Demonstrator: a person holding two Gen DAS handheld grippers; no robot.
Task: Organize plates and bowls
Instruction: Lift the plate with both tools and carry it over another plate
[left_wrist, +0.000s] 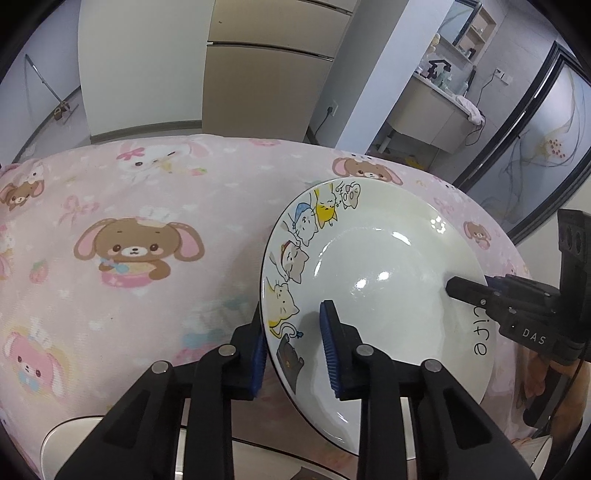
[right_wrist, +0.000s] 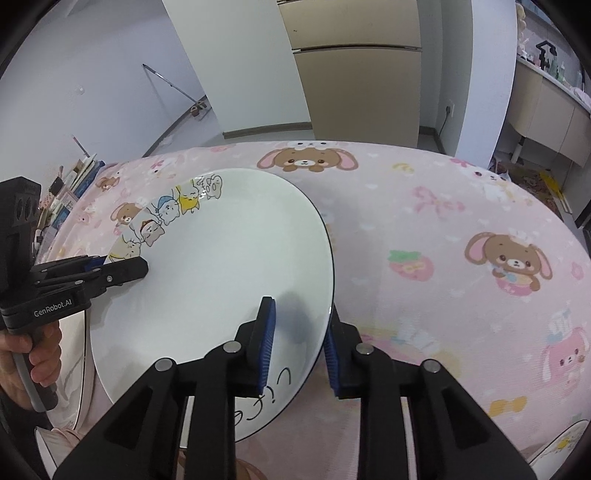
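A white plate (left_wrist: 384, 280) with cartoon cats along one rim and the word "Life" is held above the table between both grippers. My left gripper (left_wrist: 291, 325) straddles its left rim, one blue pad under the rim and one over the plate face, with a gap showing. My right gripper (right_wrist: 301, 325) straddles the opposite rim of the plate (right_wrist: 221, 273) the same way. The right gripper also shows in the left wrist view (left_wrist: 465, 291), and the left gripper in the right wrist view (right_wrist: 125, 271).
The table wears a pink cartoon-bunny cloth (left_wrist: 129, 221). Another plate's rim (right_wrist: 83, 369) shows under the held plate at left, and a patterned dish edge (right_wrist: 561, 443) at lower right. A cream dish edge (left_wrist: 74, 439) lies near the left gripper. A fridge (right_wrist: 354, 70) stands behind.
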